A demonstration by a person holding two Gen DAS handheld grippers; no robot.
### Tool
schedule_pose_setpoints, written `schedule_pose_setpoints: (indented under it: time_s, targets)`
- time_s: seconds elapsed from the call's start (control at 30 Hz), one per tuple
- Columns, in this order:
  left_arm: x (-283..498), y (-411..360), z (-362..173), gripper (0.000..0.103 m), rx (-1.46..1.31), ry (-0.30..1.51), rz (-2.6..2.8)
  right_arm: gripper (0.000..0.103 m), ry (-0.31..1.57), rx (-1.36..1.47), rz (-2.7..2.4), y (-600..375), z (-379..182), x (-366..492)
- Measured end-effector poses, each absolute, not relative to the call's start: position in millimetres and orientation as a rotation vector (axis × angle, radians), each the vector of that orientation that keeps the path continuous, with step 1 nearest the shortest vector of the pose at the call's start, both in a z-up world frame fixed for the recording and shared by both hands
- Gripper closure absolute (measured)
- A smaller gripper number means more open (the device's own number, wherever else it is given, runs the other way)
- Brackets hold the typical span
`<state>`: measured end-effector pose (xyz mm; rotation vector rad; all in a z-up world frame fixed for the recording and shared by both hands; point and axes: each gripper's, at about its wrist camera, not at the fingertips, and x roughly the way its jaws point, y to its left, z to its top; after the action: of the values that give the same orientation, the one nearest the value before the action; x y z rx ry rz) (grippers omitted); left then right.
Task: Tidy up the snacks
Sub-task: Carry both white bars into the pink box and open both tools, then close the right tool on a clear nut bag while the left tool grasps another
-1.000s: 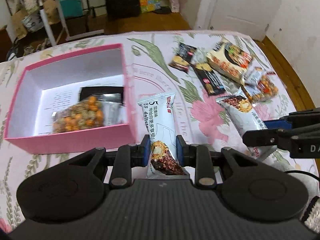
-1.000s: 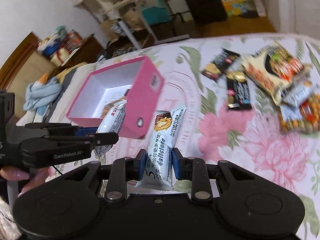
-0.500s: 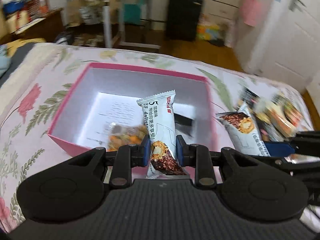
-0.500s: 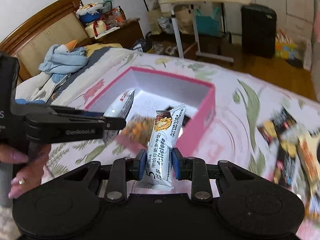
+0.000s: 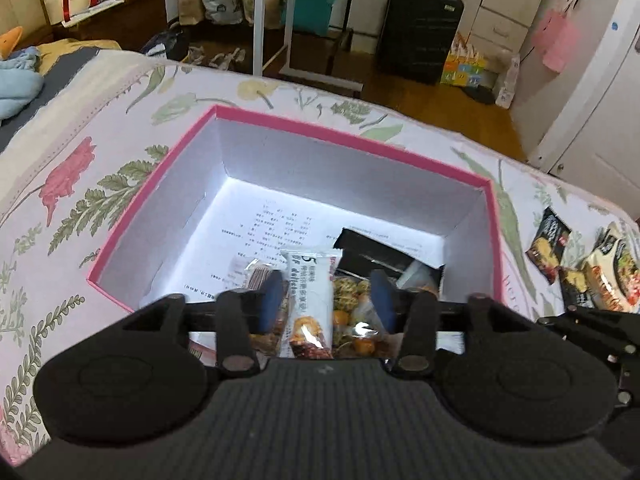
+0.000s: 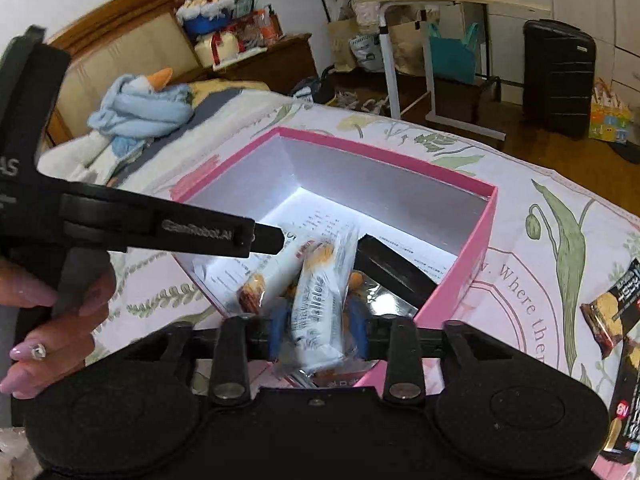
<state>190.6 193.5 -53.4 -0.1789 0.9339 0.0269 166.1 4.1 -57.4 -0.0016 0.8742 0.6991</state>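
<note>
I had both hand-held grippers over the pink box [image 5: 160, 184] on the bed. Left hand-held gripper [image 5: 326, 300]: jaws opening, pads off white snack bar [image 5: 310, 296], bar over box's near end. Right hand-held gripper [image 6: 318, 326]: jaws opening too, second white bar [image 6: 318, 312] loose btwn pads, above box's near wall. Other packets [image 5: 548, 244] lay right of box.

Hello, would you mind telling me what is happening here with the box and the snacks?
A person is sorting snacks into a pink box on a flowered bedspread, a handheld gripper in each hand. Both grippers are over the box, jaws opening. The left gripper is letting go of a white snack bar, and the right gripper is releasing another white bar. A few packets lie outside the box.
</note>
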Motion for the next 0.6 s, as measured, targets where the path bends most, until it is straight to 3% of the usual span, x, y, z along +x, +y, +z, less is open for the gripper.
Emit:
schedule_pose_setpoints:
  time_s: [0.6]
  targets:
    - [123, 95, 6, 0.051, -0.009, 0.893, -0.282, 0.044, 0.662, 0.070, 0.458, -118, -3, 83]
